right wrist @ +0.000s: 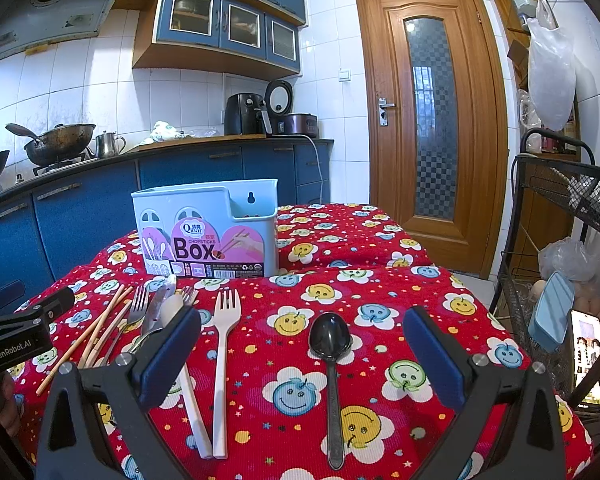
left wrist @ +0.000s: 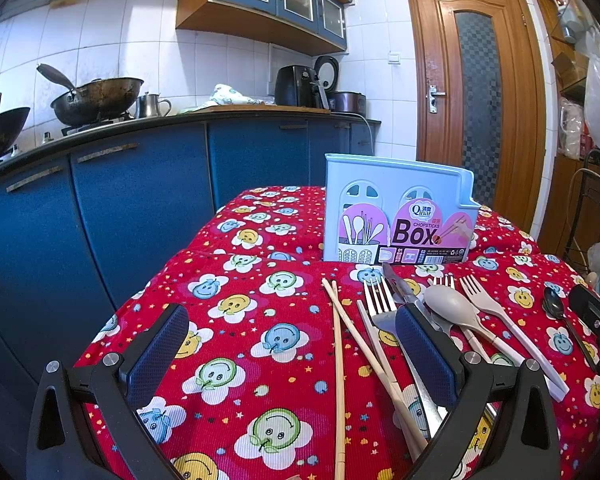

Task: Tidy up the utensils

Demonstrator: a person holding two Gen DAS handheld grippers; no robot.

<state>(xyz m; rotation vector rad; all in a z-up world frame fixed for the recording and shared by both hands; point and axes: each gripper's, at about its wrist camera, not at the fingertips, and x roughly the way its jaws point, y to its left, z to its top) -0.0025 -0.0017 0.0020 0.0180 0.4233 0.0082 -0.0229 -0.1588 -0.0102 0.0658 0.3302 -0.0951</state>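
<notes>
1. A pale blue plastic chopsticks box (right wrist: 204, 232) is stood upright on the red patterned cloth, behind the utensils; a pink label printed "Box" is carried on its front, and its right compartment is cut lower.
2. Wooden chopsticks (left wrist: 340, 356) are laid loosely at the left of the group, crossing one another.
3. A metal fork (left wrist: 380, 300) and a knife (left wrist: 396, 284) are seen beside them, partly overlapped.
4. A beige spoon (left wrist: 452, 304) is laid bowl-up over a second pale fork.
5. A cream plastic fork (right wrist: 224, 344) is laid tines toward the box.
6. A black spoon (right wrist: 330, 360) is set apart at the right, handle toward the camera.
</notes>
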